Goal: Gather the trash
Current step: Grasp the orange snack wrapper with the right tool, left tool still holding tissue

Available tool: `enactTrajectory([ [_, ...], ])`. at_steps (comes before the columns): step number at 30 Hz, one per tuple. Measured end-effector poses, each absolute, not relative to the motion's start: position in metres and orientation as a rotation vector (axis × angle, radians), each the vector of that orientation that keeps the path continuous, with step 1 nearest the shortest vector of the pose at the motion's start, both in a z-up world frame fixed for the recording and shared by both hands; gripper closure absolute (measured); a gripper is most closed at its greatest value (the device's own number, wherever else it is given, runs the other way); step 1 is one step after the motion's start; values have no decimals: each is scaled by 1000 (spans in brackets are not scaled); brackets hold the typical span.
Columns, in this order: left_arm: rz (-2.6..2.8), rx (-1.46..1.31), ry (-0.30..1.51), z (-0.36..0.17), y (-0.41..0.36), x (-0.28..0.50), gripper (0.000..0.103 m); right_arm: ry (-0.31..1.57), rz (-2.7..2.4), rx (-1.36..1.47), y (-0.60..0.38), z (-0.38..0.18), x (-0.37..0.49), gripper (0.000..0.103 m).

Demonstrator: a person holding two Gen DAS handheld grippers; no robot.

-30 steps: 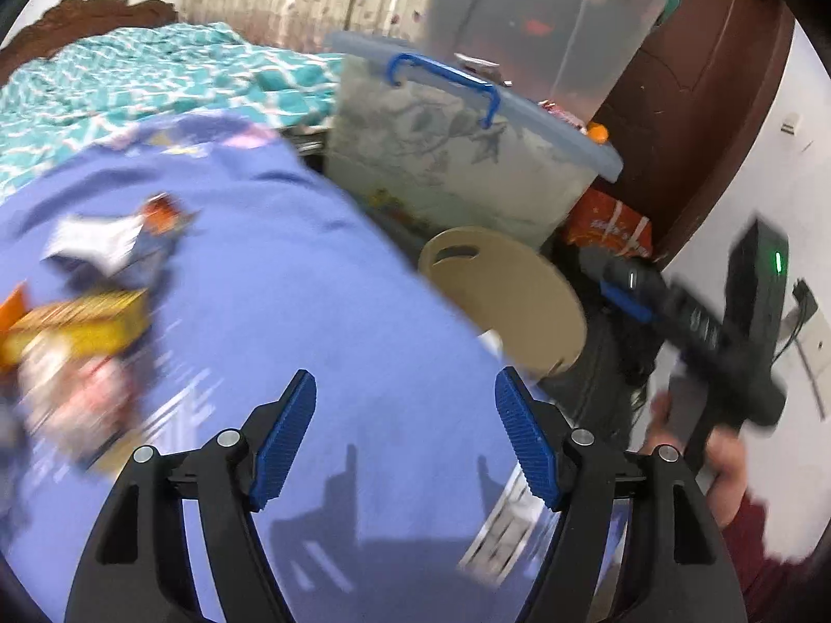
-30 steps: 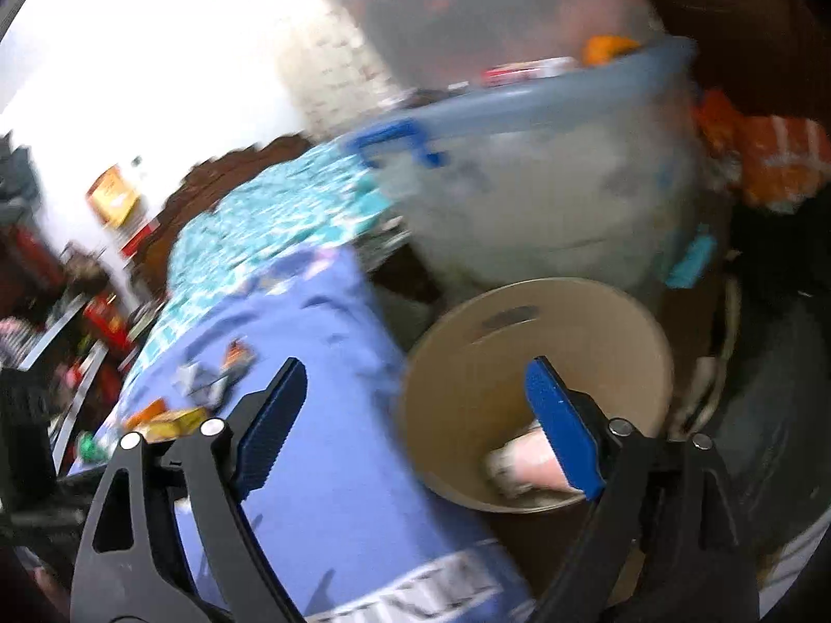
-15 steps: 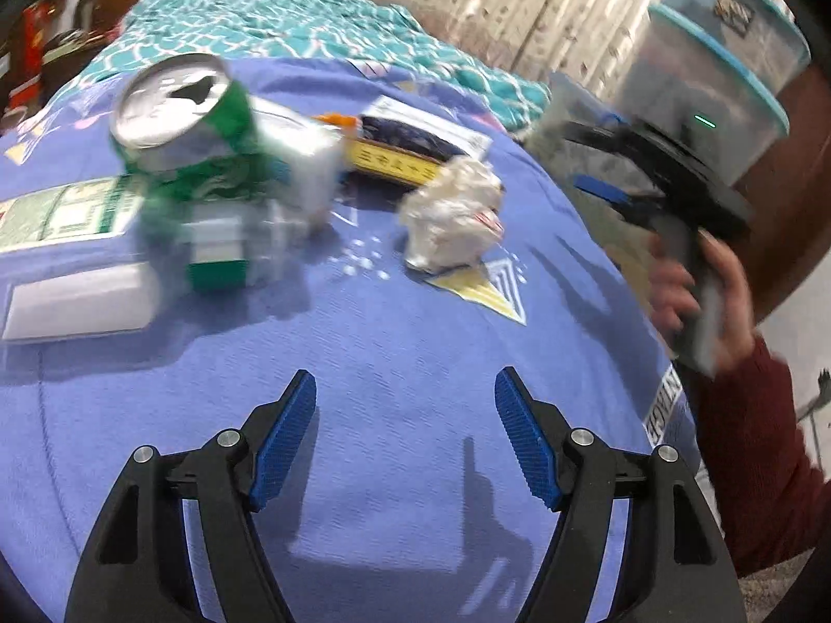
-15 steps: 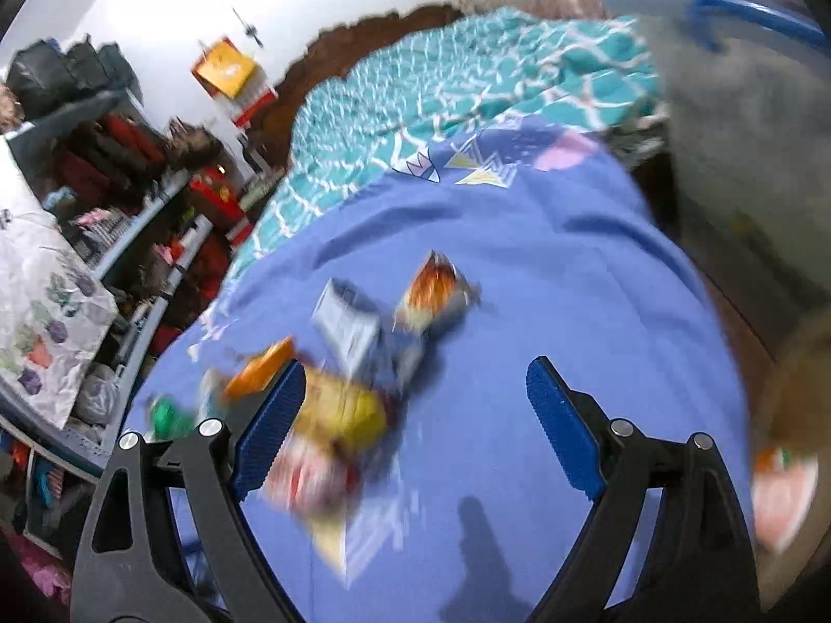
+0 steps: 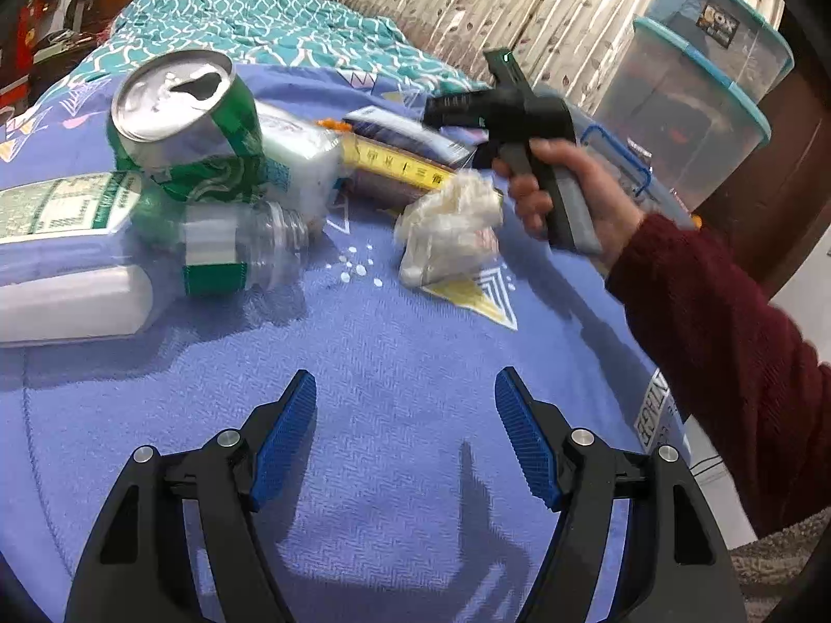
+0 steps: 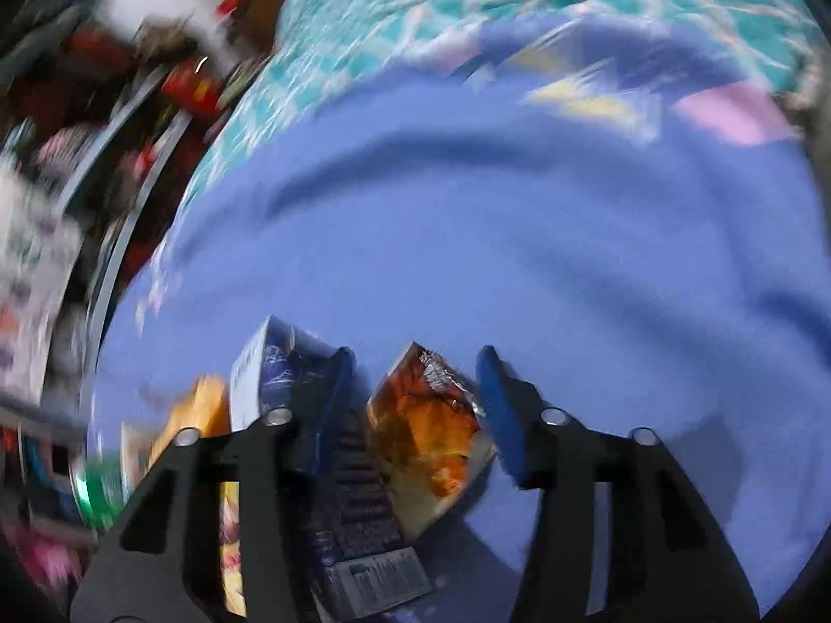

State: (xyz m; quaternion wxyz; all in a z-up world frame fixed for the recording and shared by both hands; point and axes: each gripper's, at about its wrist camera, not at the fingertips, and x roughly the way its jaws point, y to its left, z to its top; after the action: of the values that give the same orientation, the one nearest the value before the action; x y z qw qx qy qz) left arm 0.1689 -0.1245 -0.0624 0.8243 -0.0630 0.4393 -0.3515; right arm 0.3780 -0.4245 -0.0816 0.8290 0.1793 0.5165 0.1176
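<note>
On the blue blanket (image 6: 519, 239), the right gripper (image 6: 415, 394) straddles an orange snack wrapper (image 6: 426, 425); its jaws have just been closing, pads not yet pressing. The left gripper (image 5: 405, 431) hovers wide and empty near the blanket's edge, short of the green can (image 5: 182, 119) and crumpled paper (image 5: 446, 228).

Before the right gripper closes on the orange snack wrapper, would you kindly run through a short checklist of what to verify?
1. Orange snack wrapper sits between the right gripper jaws, which have just been closing: ok.
2. Pads pressing the wrapper: not ok, gaps show on both sides.
3. Dark blue box clear of the near jaw: not ok, it lies right against it.
4. Left gripper open, nothing in it: ok.
5. Trash bin in sight: not ok, in neither view.
</note>
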Motion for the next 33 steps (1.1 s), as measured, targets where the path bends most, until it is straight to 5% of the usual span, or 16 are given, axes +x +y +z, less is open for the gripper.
enactTrajectory([
  [7,-724,-211,924,-59,-100,165,35,1110,378,342,-382,-84,285,62],
  [16,-660,-196,864,-42,-55,121,20,1034,555,438,-337,-87,152,61],
  [22,-625,-210,875,-39,-47,118,13,926,460,400,-337,-80,101,45],
  [26,-611,-160,893,-45,-64,127,9,886,372,437,-362,-73,108,24],
  [33,-586,-100,906,-51,-101,148,9,920,395,641,-374,-83,160,22],
])
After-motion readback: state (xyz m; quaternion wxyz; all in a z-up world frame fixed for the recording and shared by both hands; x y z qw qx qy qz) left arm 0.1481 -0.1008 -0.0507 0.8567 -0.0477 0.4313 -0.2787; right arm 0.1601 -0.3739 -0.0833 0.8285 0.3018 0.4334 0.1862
